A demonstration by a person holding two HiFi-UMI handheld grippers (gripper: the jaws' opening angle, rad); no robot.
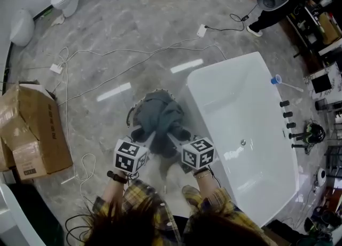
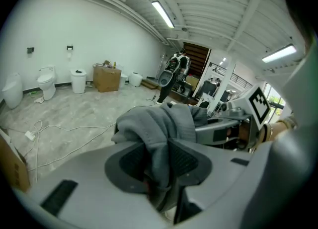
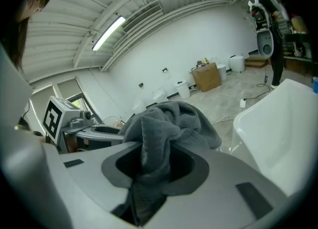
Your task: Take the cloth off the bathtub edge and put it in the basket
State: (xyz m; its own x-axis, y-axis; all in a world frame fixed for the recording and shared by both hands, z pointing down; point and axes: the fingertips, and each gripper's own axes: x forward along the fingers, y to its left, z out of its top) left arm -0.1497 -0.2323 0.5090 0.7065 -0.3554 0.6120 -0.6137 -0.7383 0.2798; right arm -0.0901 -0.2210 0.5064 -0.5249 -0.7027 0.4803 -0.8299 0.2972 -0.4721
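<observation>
Far left there's a beat-up cardboard box (image 1: 37, 127) on the marble floor with some loose cables (image 1: 107, 53) trailing around, nothing to do with the job. Moving in, the left gripper (image 2: 158, 166) is clamped on a bunch of the grey cloth (image 1: 160, 112). Its own view shows the fabric squeezed right between the two dark pads and spilling out over the top, so that's a proper grip and not just a touch. The cloth is bundled up in the middle, strung between both tools, and from the head view it sits clear of the tub, over the floor just beside the tub's left end. Underneath it I can make out a round rim poking out, which I take to be the basket (image 1: 131, 114), mostly covered by the fabric. I can't tell whether the cloth is resting in it or hanging just above. Next over, the right gripper (image 3: 149, 171) is pinched on the other end of the cloth in the same way, with a fold jammed between its pads. On the right is the white bathtub (image 1: 224, 63), and its edge looks bare, no cloth on it. So my read is that the "take it off the tub" half is done and the cloth is lined up with the basket. What's left is lowering it in if it isn't down yet, letting go with both grippers, and pulling back.
</observation>
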